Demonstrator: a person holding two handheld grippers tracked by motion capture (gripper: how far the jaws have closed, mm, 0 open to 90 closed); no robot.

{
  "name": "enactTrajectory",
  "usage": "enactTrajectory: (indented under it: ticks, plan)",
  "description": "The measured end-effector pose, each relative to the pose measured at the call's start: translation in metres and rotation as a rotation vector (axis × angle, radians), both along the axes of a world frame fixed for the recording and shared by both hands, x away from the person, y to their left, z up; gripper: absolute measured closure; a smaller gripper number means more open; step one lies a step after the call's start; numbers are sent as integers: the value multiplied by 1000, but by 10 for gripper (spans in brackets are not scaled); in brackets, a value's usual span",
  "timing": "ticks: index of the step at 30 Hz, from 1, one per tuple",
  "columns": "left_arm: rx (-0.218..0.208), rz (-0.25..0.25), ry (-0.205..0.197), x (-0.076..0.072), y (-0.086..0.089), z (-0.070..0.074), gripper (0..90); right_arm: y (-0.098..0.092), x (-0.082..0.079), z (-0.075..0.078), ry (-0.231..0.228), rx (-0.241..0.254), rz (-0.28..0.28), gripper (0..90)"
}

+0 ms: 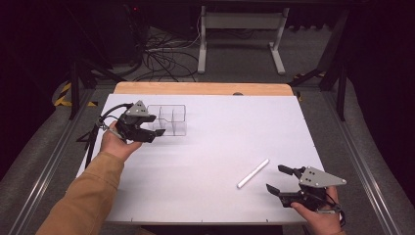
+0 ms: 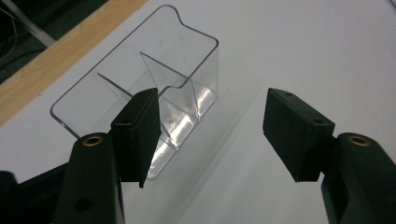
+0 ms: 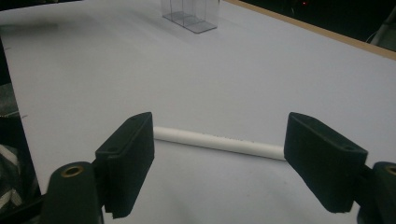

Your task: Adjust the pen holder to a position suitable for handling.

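Both jaws of the left gripper stand spread, one black pad over the near wall of the clear divided box, nothing pinched. That box sits near the table's far left. Right gripper jaws are apart too, with the white tube lying just beyond them, untouched, near the table's front right.

A lab or test room — dark, with bare grey floor. Beyond the white table's far edge lie tangled cables and a white desk frame — rig gear.
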State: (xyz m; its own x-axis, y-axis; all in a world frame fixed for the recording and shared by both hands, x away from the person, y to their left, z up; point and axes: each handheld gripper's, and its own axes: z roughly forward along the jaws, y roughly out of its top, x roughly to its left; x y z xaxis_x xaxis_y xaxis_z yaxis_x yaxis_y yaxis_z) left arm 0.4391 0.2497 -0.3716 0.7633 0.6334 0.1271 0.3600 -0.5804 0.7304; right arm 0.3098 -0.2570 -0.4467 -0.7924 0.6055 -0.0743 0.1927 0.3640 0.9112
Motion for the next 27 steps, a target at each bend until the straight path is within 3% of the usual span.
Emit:
enactTrajectory:
  ticks: [5, 11, 15, 27]
  plan:
    - [18, 14, 32, 11, -3, 2, 384, 0, 0, -1, 2, -2, 1, 252]
    - [67, 67, 60, 27, -6, 1, 402, 0, 0, -1, 5, -2, 5, 251]
    - [67, 86, 81, 35, -5, -2, 399, -1, 0, -1, 4, 0, 4, 250]
    - [123, 116, 133, 48, -11, -16, 401, -1, 2, -2, 10, 2, 3, 242]
